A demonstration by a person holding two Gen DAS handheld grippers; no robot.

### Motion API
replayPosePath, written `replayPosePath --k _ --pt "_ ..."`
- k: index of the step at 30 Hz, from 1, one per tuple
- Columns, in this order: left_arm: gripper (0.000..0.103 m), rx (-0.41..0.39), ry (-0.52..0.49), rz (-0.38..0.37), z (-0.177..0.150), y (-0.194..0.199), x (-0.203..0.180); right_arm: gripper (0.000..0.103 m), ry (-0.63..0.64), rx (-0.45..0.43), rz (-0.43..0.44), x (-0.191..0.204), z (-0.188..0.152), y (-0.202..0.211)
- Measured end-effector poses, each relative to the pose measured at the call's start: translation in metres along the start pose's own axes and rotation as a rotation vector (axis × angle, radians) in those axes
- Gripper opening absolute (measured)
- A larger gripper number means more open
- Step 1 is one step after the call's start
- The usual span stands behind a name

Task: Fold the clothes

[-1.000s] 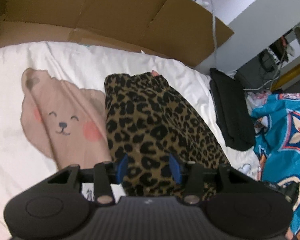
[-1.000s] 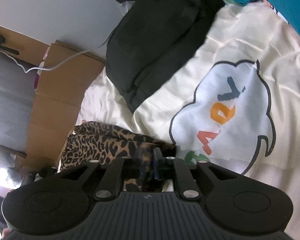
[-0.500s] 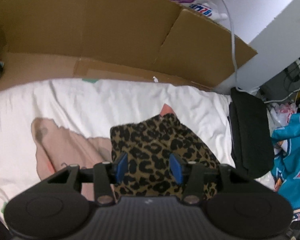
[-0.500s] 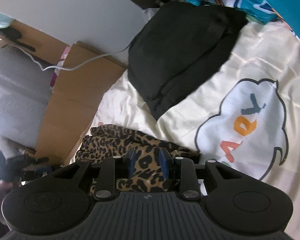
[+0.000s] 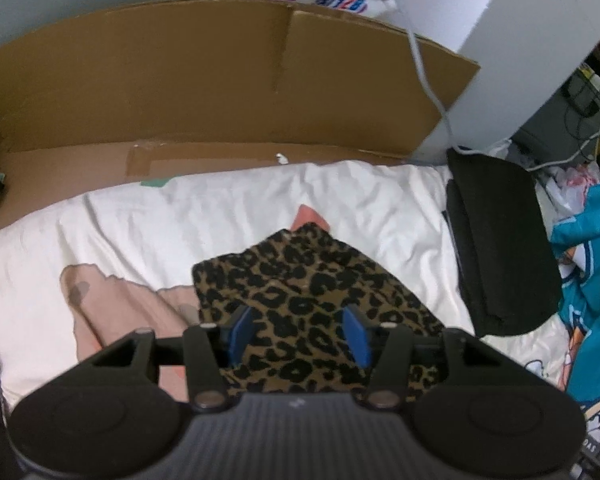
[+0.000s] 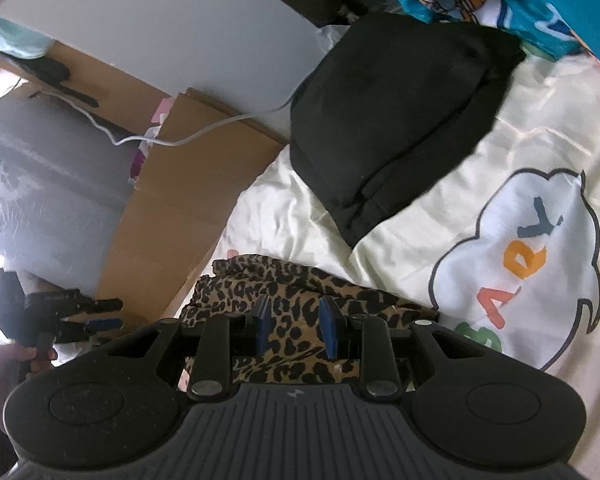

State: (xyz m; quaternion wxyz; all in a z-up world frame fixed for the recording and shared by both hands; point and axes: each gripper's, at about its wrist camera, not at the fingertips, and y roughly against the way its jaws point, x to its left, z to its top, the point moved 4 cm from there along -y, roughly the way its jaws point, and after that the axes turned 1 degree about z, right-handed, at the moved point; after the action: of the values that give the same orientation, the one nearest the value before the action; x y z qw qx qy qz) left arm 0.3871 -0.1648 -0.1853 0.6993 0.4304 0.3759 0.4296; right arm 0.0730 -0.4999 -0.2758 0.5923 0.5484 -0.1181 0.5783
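Hovering released, left tongs (image 5: pixel 298 334) and right tongs (image 6: pixel 295 326), jaws just widened, above leopard-print garment (image 5: pixel 308 280) on bed (image 5: pixel 180 220).

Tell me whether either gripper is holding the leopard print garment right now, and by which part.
Neither. The left gripper and right gripper both stand open above the leopard print garment on the bedsheet, pads clear of the cloth.

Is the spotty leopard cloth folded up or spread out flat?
Folded. The leopard cloth lies in a small bunched pile on the white bedsheet, with doubled layers along its edge. How neatly, I cannot tell.
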Motion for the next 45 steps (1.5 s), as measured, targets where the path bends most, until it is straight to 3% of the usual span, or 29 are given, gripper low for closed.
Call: replayPosePath --k 6,15,27,31,33,35,38,42,45 --pt "0.058 -0.014 -0.035 -0.003 0.017 -0.005 -0.019 0.030 0.004 -0.038 0.004 -0.001 0.007 0.000" --pt "0.064 -0.007 -0.099 0.007 0.035 -0.051 -0.040 0.031 0.029 0.016 -0.030 -0.009 0.008 -0.024" --pt "0.065 0.034 -0.134 0.104 0.045 -0.128 -0.020 0.034 0.177 0.090 -0.037 0.012 0.009 -0.062" --pt "0.066 0.037 -0.172 0.082 0.042 -0.140 -0.012 0.035 0.239 0.118 -0.035 0.025 0.008 -0.080" --pt "0.073 0.035 -0.194 0.073 0.040 -0.145 -0.009 0.036 0.281 0.134 -0.032 0.033 0.006 -0.089" --pt "0.077 0.025 -0.221 0.073 0.037 -0.148 -0.006 0.047 0.328 0.148 -0.028 0.042 0.003 -0.098" --pt "0.080 0.012 -0.260 0.052 0.034 -0.152 -0.002 0.049 0.402 0.168 -0.032 0.054 0.000 -0.110" --pt "0.079 -0.016 -0.249 -0.004 0.030 -0.154 0.008 0.050 0.505 0.210 -0.059 0.069 0.000 -0.127" --pt "0.070 -0.042 -0.257 -0.050 0.024 -0.149 0.012 0.050 0.585 0.258 -0.086 0.080 0.002 -0.142"
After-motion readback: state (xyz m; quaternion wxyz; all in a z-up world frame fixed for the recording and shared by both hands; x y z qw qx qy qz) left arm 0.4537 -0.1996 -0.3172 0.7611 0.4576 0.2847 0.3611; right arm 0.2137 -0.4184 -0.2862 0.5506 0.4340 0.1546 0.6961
